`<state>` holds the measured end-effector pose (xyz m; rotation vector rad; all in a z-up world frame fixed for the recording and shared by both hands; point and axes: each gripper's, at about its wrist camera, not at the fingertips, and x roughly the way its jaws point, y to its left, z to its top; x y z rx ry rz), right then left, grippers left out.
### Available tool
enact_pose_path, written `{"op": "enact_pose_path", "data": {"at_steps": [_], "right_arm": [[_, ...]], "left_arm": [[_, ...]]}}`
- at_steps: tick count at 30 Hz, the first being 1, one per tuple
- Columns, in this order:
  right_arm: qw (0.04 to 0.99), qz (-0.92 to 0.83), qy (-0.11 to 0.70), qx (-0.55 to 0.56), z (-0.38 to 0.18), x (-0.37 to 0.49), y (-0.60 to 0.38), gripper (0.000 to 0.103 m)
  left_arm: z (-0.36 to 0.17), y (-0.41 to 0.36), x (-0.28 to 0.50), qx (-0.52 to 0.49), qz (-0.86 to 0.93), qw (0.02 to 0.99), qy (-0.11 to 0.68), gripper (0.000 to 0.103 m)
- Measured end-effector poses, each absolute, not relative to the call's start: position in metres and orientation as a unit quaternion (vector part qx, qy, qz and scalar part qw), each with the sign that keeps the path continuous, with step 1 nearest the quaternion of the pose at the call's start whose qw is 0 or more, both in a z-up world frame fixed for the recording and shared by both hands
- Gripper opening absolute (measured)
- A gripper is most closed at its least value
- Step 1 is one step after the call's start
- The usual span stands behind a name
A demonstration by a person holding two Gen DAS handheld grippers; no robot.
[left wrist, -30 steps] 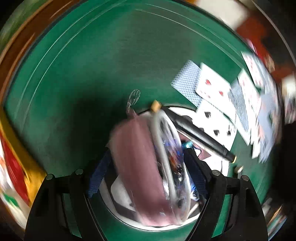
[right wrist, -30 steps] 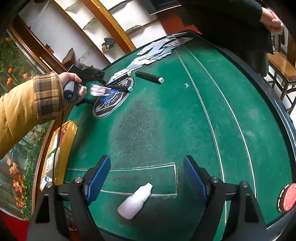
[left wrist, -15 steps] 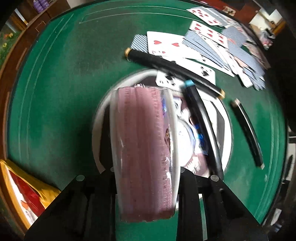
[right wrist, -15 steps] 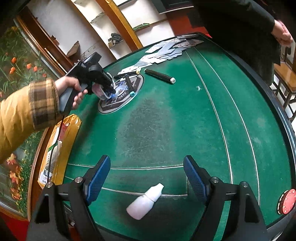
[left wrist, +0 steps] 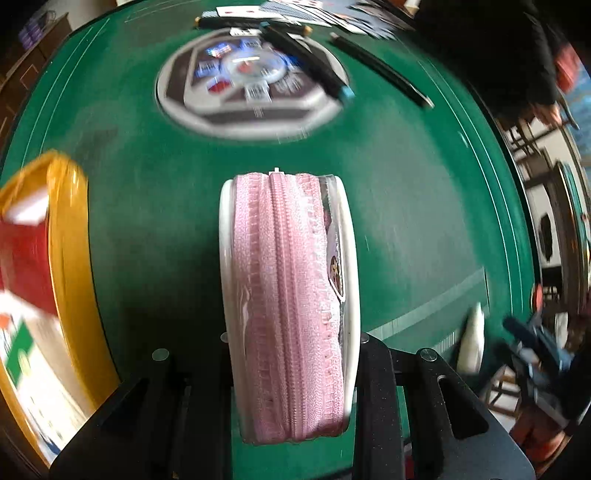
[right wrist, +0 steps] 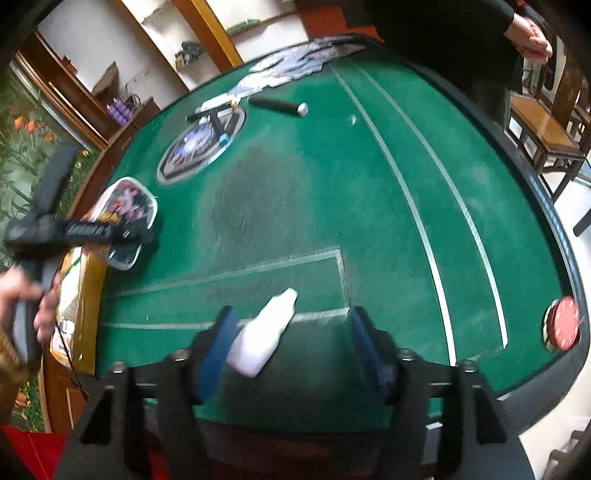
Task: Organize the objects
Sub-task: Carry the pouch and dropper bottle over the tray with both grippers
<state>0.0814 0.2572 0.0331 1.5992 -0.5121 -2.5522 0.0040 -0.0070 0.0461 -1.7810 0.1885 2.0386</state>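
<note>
My left gripper (left wrist: 290, 347) is shut on a pink zippered pouch (left wrist: 288, 295) with clear sides, held edge-on above the green felt table (left wrist: 406, 221). In the right wrist view the pouch (right wrist: 127, 210) hangs over the table's left edge in the left gripper (right wrist: 122, 232). My right gripper (right wrist: 291, 332) is open, its blue-padded fingers on either side of a small white bottle (right wrist: 266, 330) lying on the felt near the front edge.
A round printed disc (right wrist: 201, 147) lies mid-table with black pens (right wrist: 277, 104) and playing cards (right wrist: 295, 62) beyond it. A yellow packet (left wrist: 55, 277) lies at the left edge. Red chips (right wrist: 563, 323) sit at the right rim. A person (right wrist: 461, 33) stands behind the table.
My left gripper has carried the pouch away from the disc, back toward the left edge by the yellow packet. My right gripper has moved forward so the white bottle now lies between its fingers.
</note>
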Motion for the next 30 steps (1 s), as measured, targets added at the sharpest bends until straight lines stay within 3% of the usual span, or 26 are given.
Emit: {"op": "enact_pose_path", "data": {"at_steps": [7, 14, 21, 30], "right_arm": [[0.033, -0.811, -0.154, 0.564, 0.019, 0.073, 0.226, 0.026], [-0.001, -0.819, -0.081, 0.567, 0.016, 0.075, 0.194, 0.026], [-0.006, -0.826, -0.092, 0.555, 0.023, 0.079, 0.175, 0.025], [0.014, -0.842, -0.092, 0.532, 0.039, 0.075, 0.125, 0.026]], "left_arm": [[0.040, -0.021, 0.036, -0.639, 0.732, 0.222, 0.084, 0.024], [0.052, -0.019, 0.026, -0.610, 0.752, 0.223, 0.111, 0.024], [0.053, -0.010, 0.019, -0.589, 0.762, 0.231, 0.137, 0.024], [0.077, -0.056, 0.034, -0.572, 0.772, 0.239, 0.143, 0.024]]}}
